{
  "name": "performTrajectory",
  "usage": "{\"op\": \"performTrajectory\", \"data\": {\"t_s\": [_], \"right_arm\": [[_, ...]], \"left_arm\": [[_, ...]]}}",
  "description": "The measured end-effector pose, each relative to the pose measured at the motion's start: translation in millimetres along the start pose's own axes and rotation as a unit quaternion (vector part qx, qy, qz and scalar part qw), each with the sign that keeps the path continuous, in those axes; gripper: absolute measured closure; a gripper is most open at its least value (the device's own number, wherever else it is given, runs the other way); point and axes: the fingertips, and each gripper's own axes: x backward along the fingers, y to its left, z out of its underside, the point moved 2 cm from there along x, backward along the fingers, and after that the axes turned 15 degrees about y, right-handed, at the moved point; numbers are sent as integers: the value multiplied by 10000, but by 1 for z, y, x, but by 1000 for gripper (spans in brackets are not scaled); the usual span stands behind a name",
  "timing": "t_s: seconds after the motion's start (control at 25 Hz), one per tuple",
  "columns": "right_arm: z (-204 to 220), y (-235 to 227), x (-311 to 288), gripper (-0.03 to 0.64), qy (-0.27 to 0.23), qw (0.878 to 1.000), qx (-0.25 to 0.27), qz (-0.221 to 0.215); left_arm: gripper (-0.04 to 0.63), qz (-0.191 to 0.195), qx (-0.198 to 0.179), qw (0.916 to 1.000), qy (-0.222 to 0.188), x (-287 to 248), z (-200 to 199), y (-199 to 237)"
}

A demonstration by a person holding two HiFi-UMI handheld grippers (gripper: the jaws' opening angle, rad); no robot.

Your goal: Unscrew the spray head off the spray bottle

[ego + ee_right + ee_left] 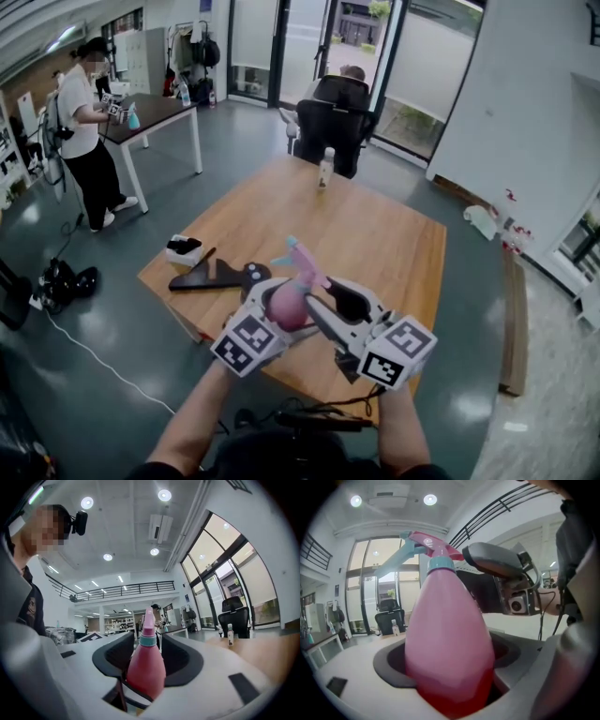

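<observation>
Head view: at lower centre, the left gripper (274, 314) is clamping the pink spray bottle (289, 304) in the air over the wooden table's (394, 253) near edge. The bottle's long axis is tilting up and away, spray head (302, 259) topmost. The right gripper (339, 307) is sitting just beside it, to the right.

Left gripper view: the jaws are pressing on the bottle's lower body. The teal collar (440, 563) is standing clear above them.

Right gripper view: the jaws are standing apart with the bottle between them, a gap on each side. The head lies farther out along the jaws, so the right gripper likely takes it. There is open air all around.
</observation>
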Motion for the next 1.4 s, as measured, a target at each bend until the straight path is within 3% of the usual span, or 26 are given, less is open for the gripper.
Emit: {"op": "performTrajectory", "data": {"t_s": [0.28,0.52,0.76,0.96,1.08,1.24,1.32,1.4], "right_arm": [[5,-5,-18,434,201,9987,-332,332],[5,-7,-19,482,253,9986,-207,422],[4,-6,-14,483,272,9996,33,-34],[6,-5,-11,483,317,9964,407,-668],[8,-1,-8,483,338,9907,672,-1131],[11,10,0,483,275,9796,889,-1780],[13,13,1,483,257,9764,892,-1952],[13,10,-2,483,254,9791,841,-1835]], "left_arm": [[153,-607,-112,9975,356,-9,9,7],[153,-590,-209,9972,407,-9,10,4],[153,18,-399,9988,280,-7,4,-5],[153,678,-615,9957,146,-5,3,-12],[153,1311,-665,9891,1,-1,3,-24],[153,2125,-704,9744,-208,9,3,-45],[153,2278,-732,9706,-262,12,5,-49],[153,2098,-683,9750,-260,9,6,-44]]}}
